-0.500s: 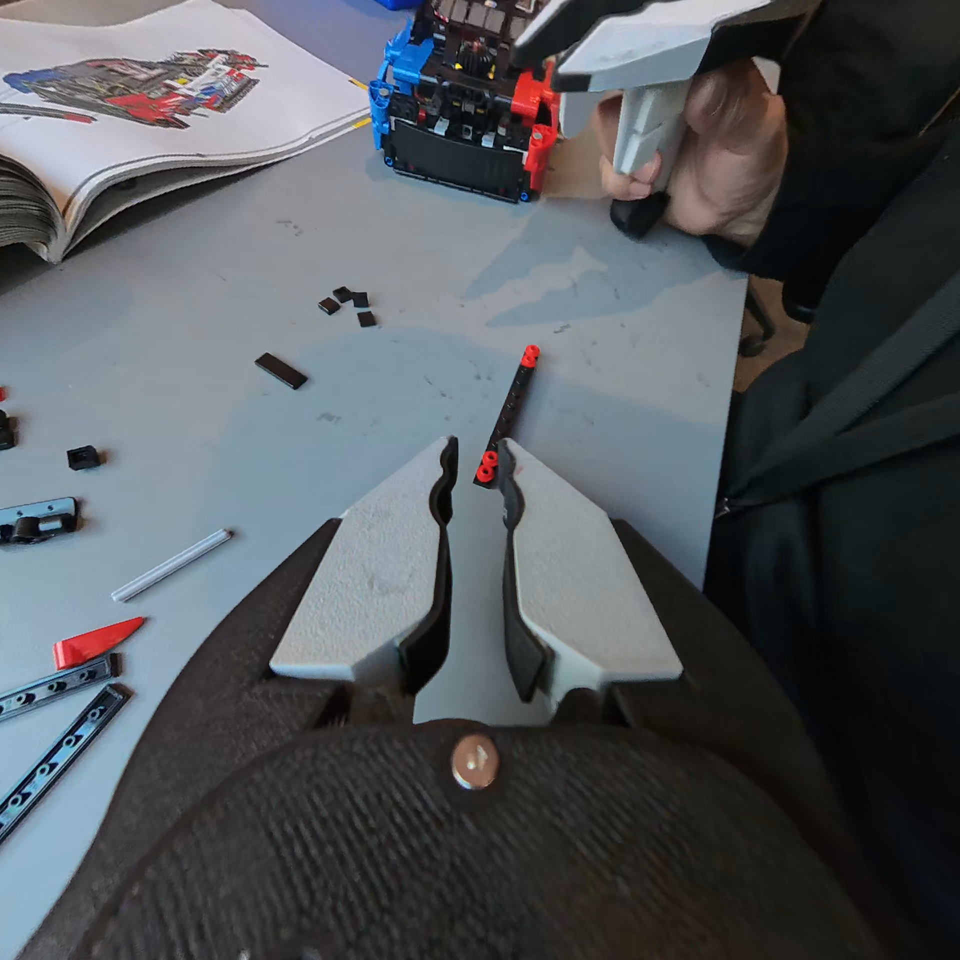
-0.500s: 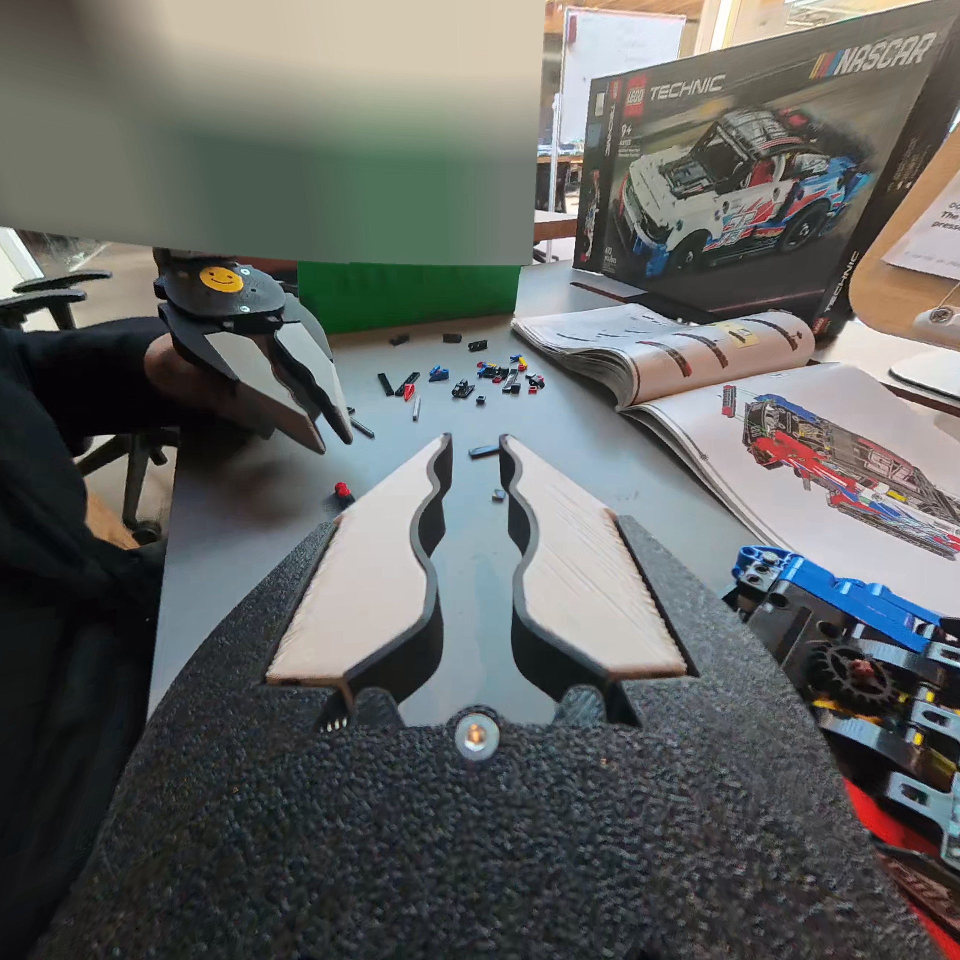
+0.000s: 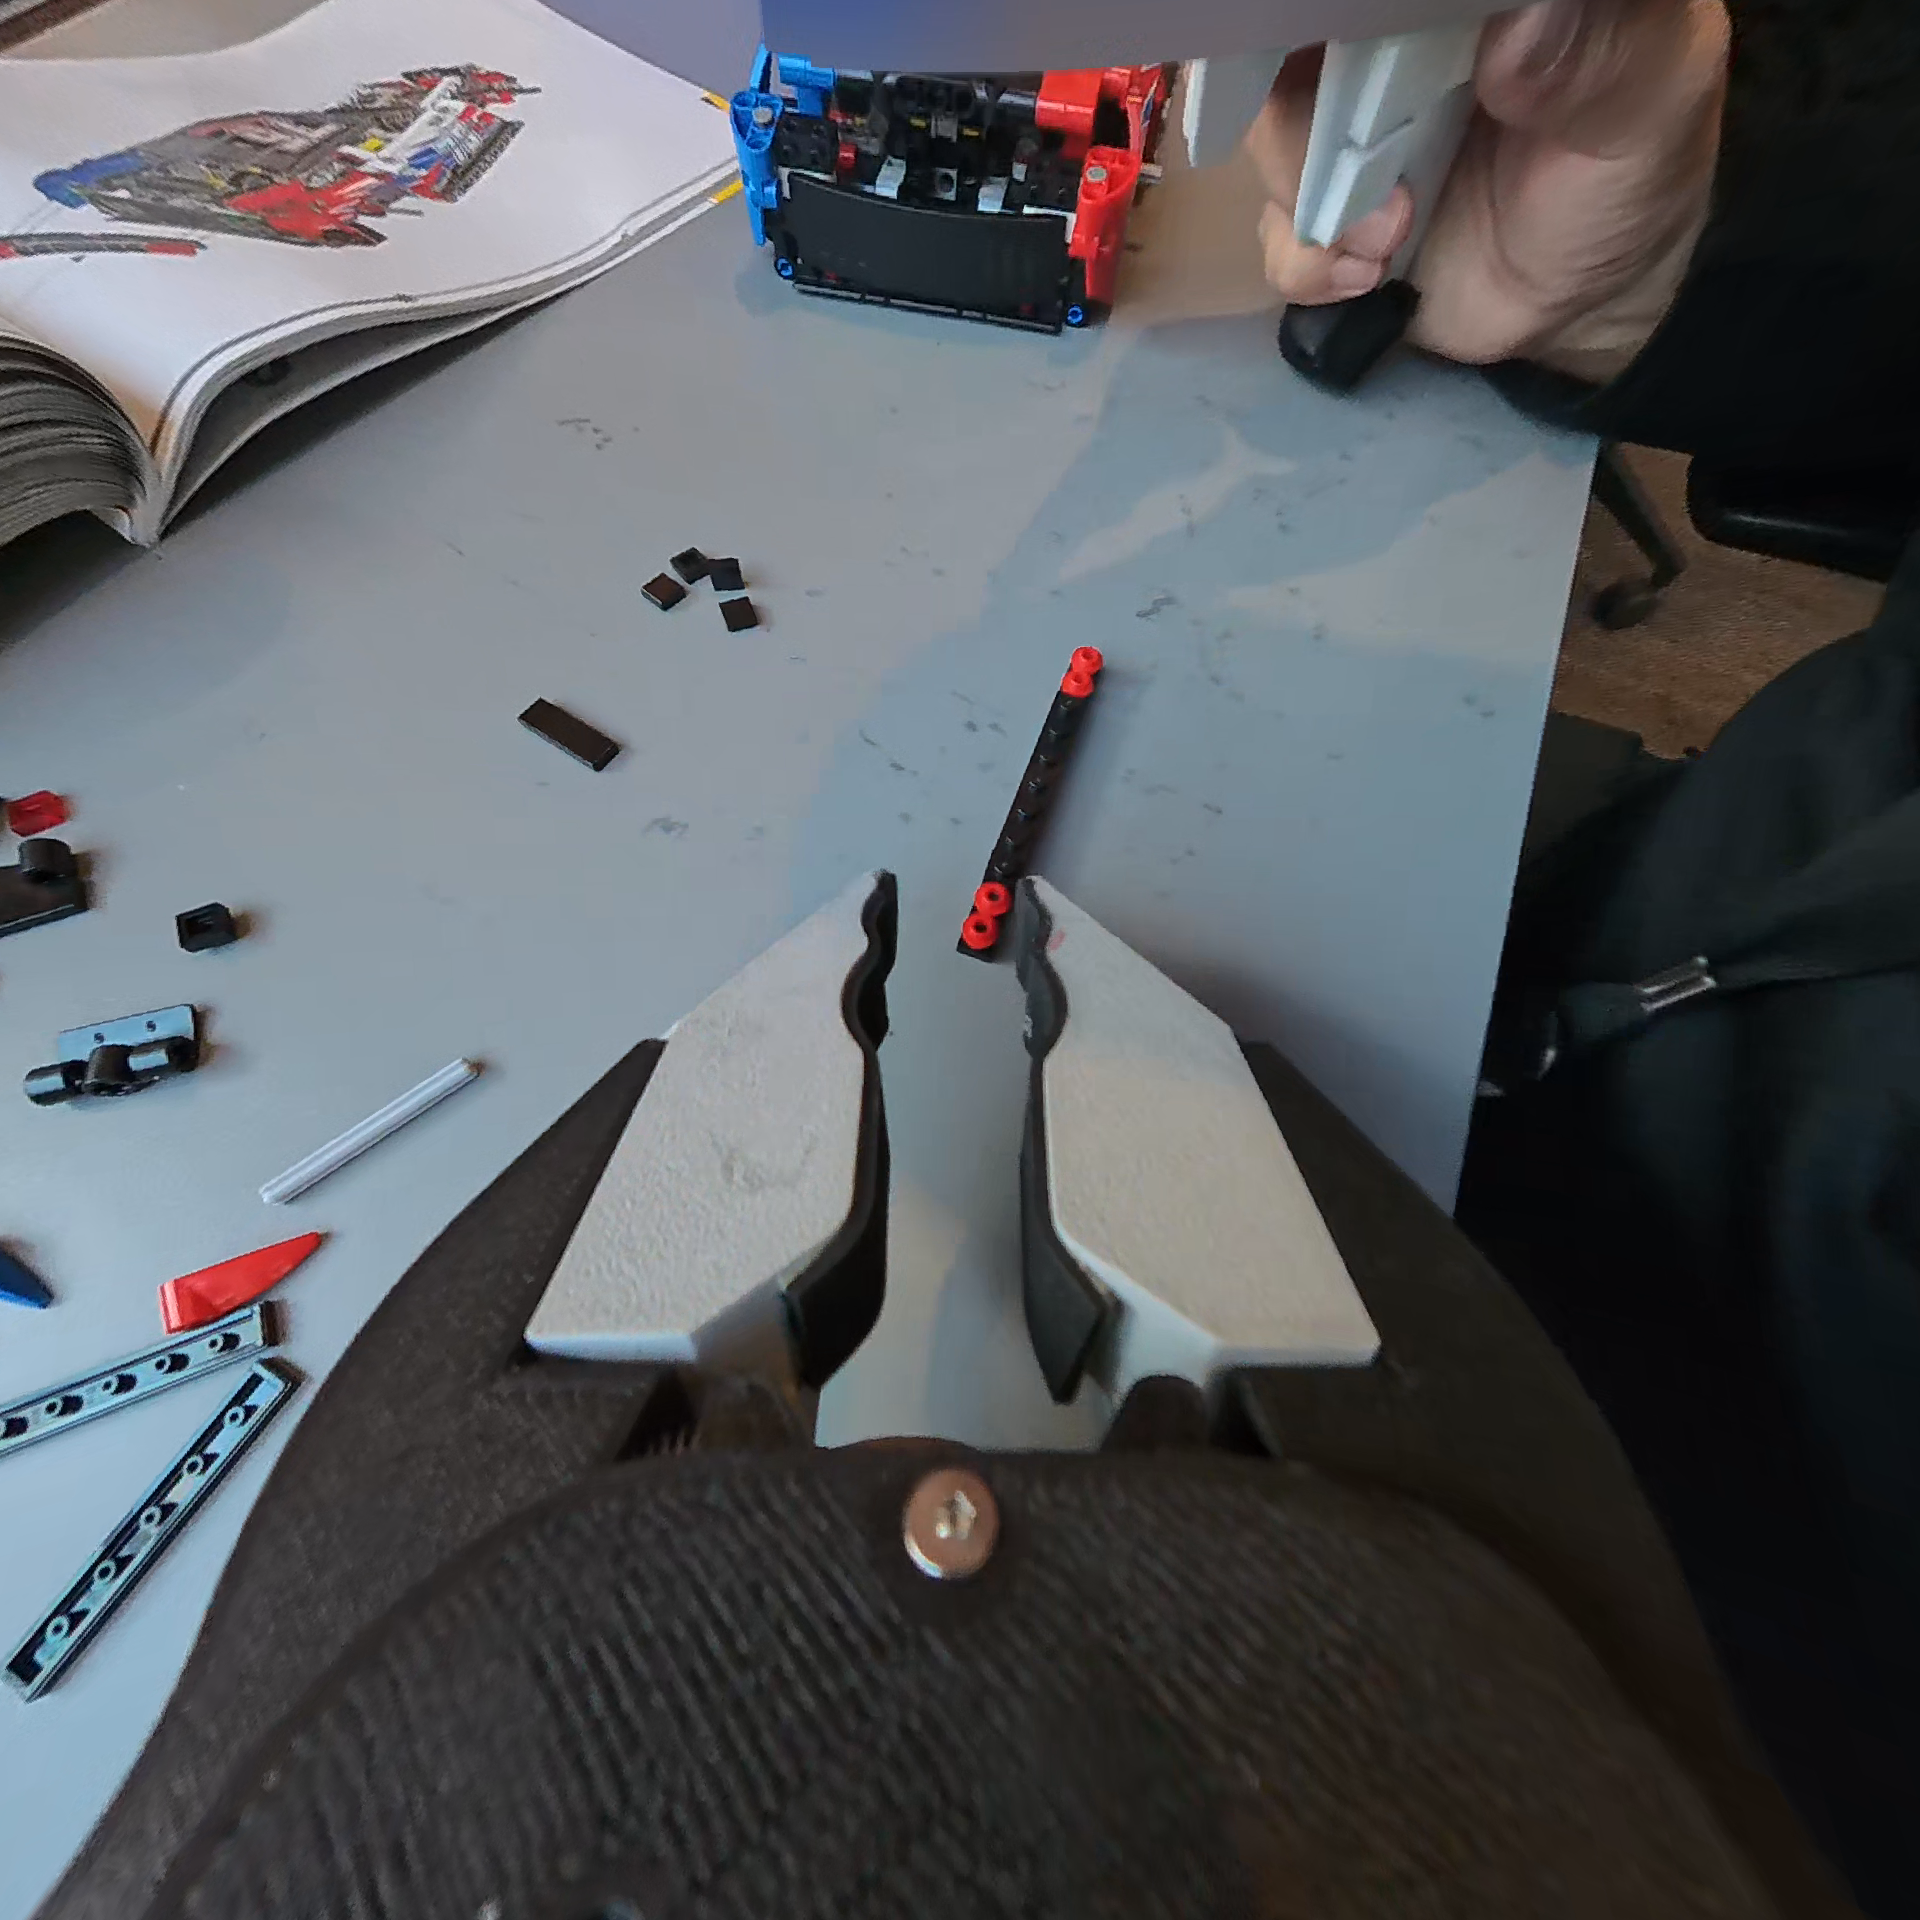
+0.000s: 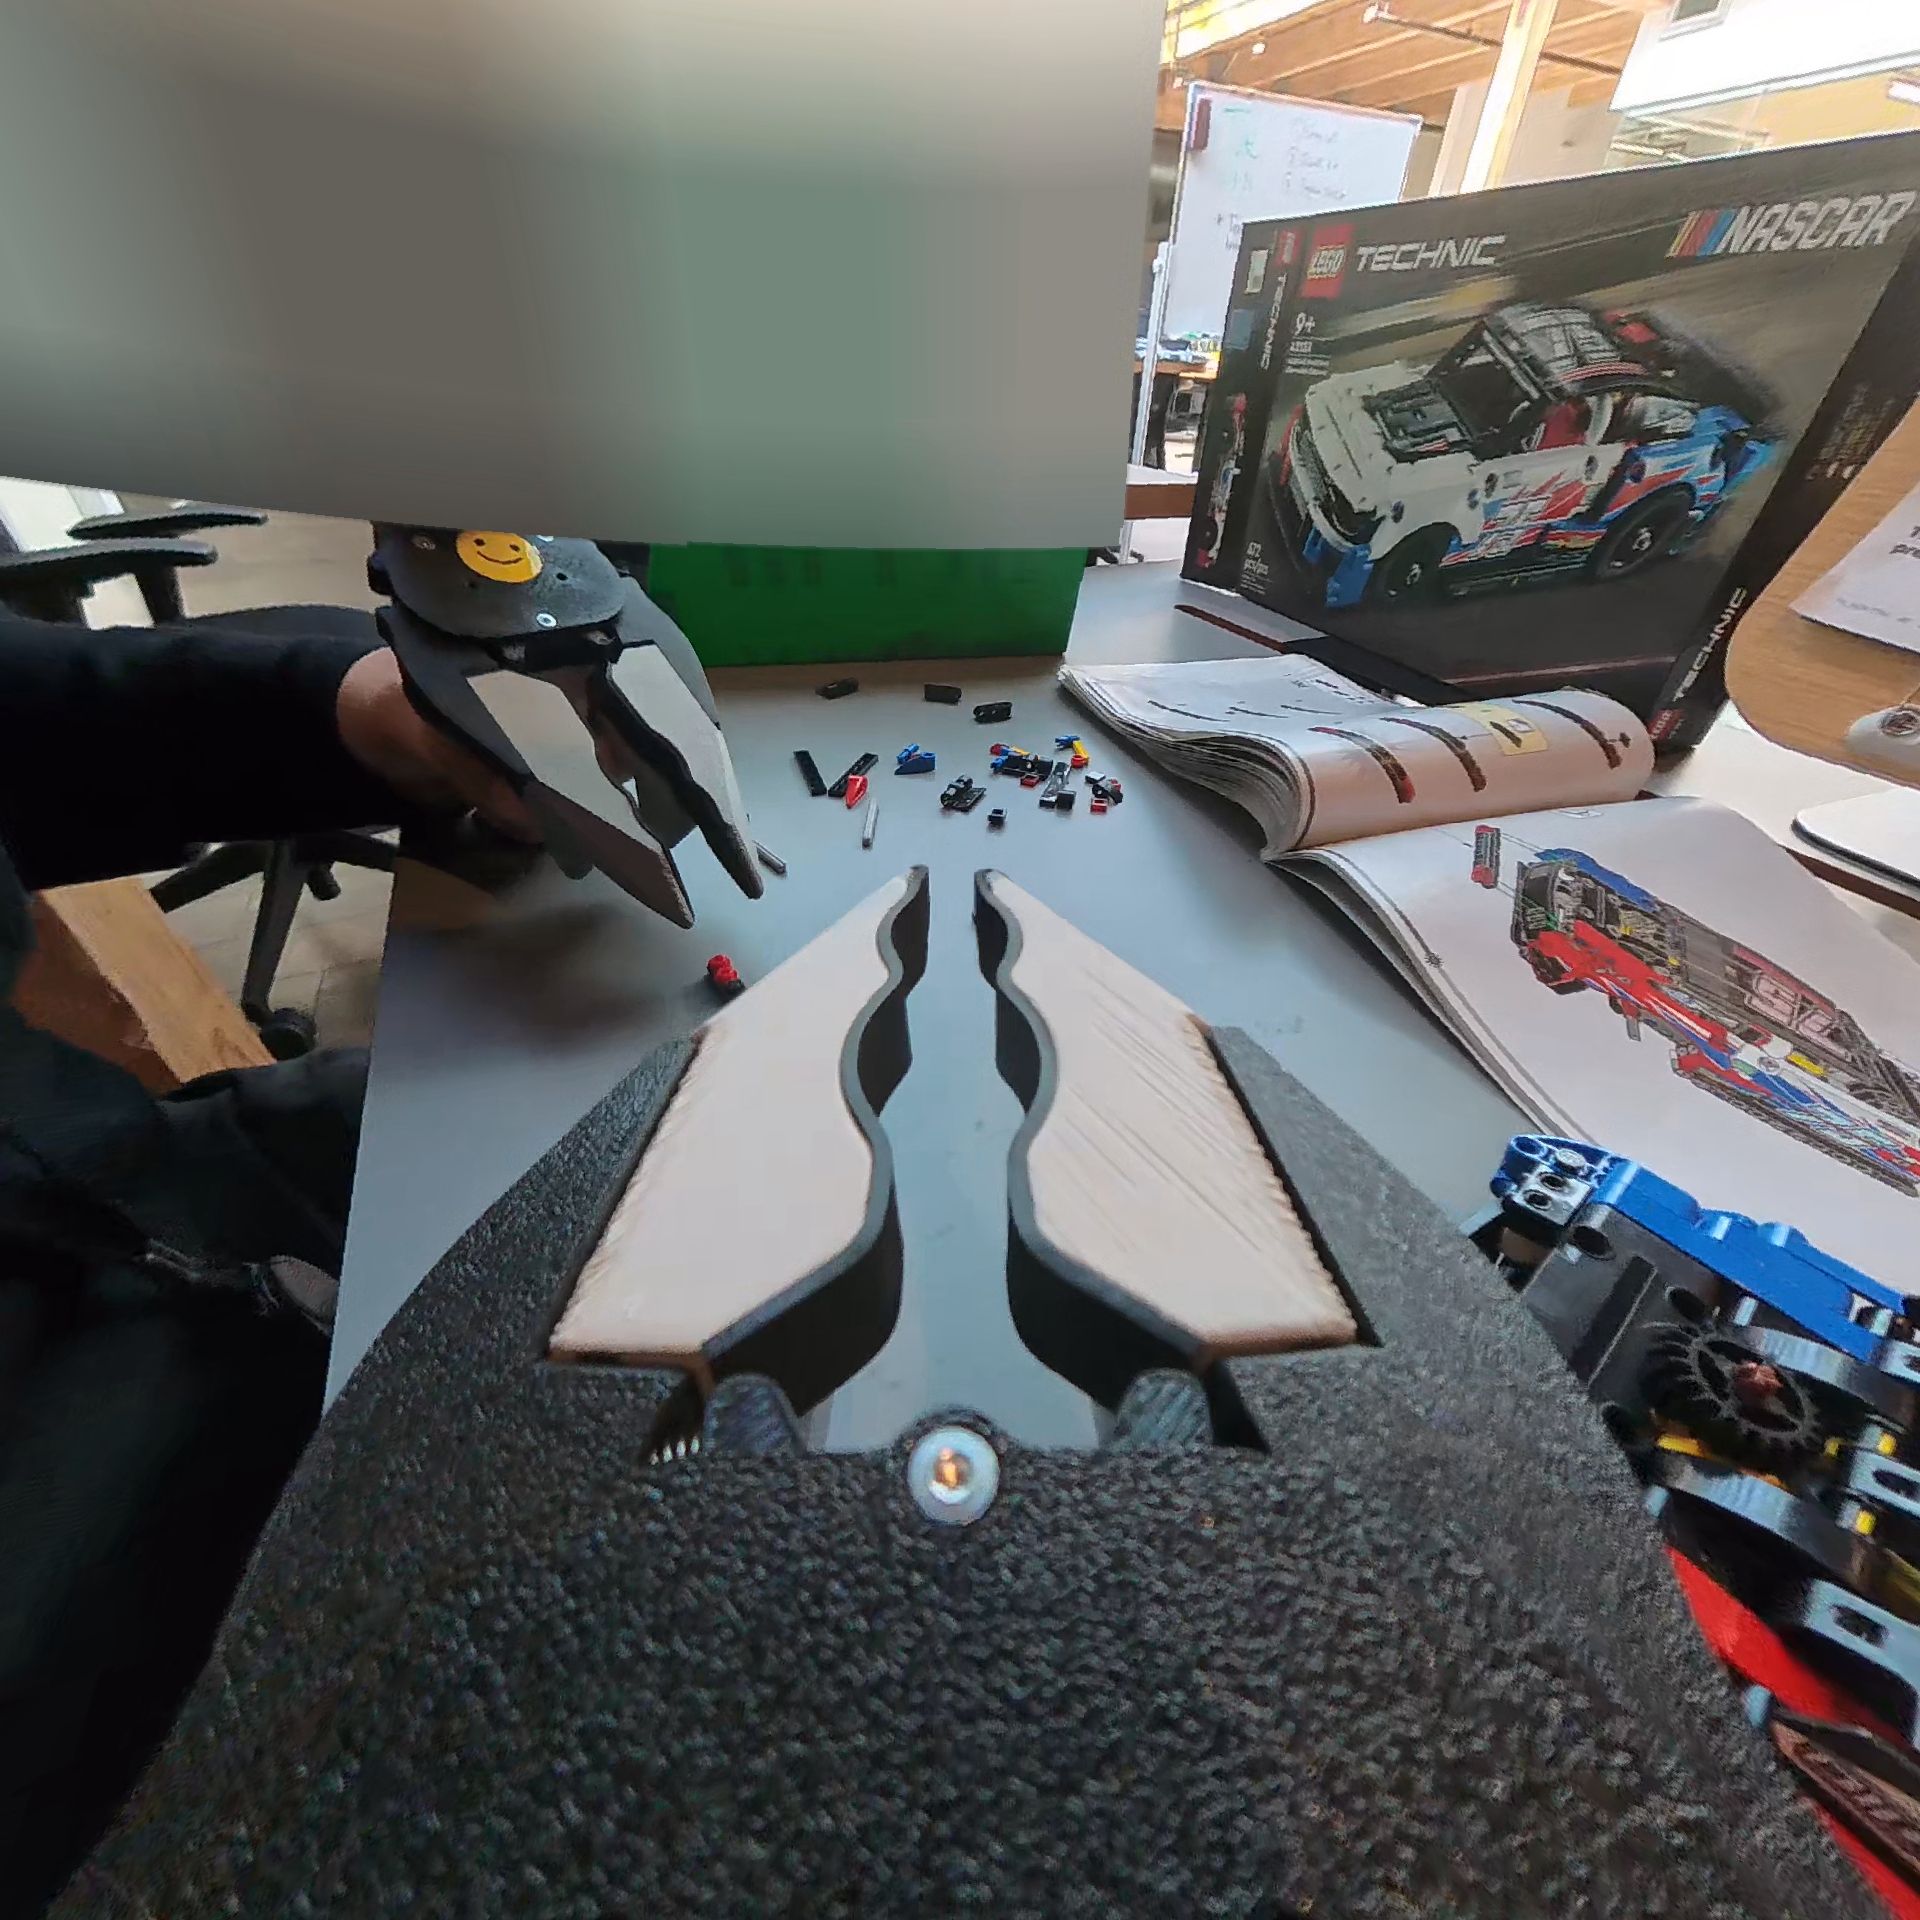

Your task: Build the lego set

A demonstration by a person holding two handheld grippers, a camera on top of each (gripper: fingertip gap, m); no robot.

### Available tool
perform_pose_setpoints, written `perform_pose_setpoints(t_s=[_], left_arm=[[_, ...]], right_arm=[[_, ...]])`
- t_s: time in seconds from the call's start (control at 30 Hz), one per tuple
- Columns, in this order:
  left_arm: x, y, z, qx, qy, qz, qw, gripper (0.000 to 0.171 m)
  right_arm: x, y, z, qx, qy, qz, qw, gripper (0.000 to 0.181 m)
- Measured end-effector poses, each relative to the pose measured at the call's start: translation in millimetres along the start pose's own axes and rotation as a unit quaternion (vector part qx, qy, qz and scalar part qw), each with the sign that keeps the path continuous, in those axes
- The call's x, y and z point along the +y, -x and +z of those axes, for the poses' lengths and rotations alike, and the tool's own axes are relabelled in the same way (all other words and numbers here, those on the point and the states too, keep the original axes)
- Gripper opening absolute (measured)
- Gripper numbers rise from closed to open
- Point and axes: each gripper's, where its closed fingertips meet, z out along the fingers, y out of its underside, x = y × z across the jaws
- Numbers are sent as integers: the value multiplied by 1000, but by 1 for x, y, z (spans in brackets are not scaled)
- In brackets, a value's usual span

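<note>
A black beam (image 3: 1034, 790) with red pins at both ends lies on the grey table (image 3: 1247, 623). My left gripper (image 3: 956, 899) is open and empty, its tips either side of the beam's near end, just above it. In the right wrist view the left gripper (image 4: 717, 904) hovers over the beam's red pins (image 4: 724, 974); the rest of the beam is hidden. My right gripper (image 4: 951, 883) is empty, its jaws apart by a narrow gap. The partly built car (image 3: 935, 187) stands at the far edge and also shows beside my right gripper (image 4: 1714, 1351).
An open manual (image 3: 260, 208) lies far left. Small black tiles (image 3: 707, 587), a black flat tile (image 3: 569, 734), a white rod (image 3: 369, 1130), a red wedge (image 3: 234, 1283) and long beams (image 3: 135, 1382) lie left. The set box (image 4: 1558, 416) stands behind. The table edge (image 3: 1527, 831) runs close on the right. There is about 15 centimetres between the tips of the two grippers.
My left gripper's jaws have opened a little wider around the beam's end. My right gripper's jaws have narrowed. The beam has not moved.
</note>
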Motion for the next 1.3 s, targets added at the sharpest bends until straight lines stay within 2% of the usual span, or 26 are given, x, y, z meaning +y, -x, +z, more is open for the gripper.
perform_pose_setpoints(t_s=[0.27, 0.47, 0.57, 0.67, 0.77, 0.87, 1.0, 1.07, 1.2, 1.3], left_arm=[[-2, 6, -2, -15, -8, -14, 1000, 21], [-10, 34, 1, -66, -20, -50, 996, 24], [-9, 51, 8, -97, 0, -56, 994, 24], [-10, 58, 18, -86, 33, -55, 994, 28], [-18, 75, 25, -105, 57, -43, 992, 28], [-20, 79, 39, -80, 83, -66, 991, 30], [-10, 87, 53, -91, 114, -74, 987, 30], [-11, 93, 54, -104, 112, -73, 986, 26], [-12, 93, 56, -101, 104, -60, 988, 6], [-12, 92, 56, -97, 95, -51, 989, 6]], right_arm=[[0, -2, 1, 6, 2, 3, 1000, 10], [4, -1, 5, 10, 15, -13, 1000, 10], [4, 0, 6, 12, 18, -22, 1000, 10], [4, 0, 6, 13, 18, -23, 999, 10], [4, 0, 6, 13, 16, -22, 1000, 10], [4, 0, 5, 14, 15, -23, 1000, 10], [2, -2, 4, 15, 9, -17, 1000, 10], [1, -2, 4, 14, 5, -13, 1000, 10], [-1, -5, 2, 13, -3, -1, 1000, 10], [-2, -7, 1, 13, -9, 7, 1000, 10]])
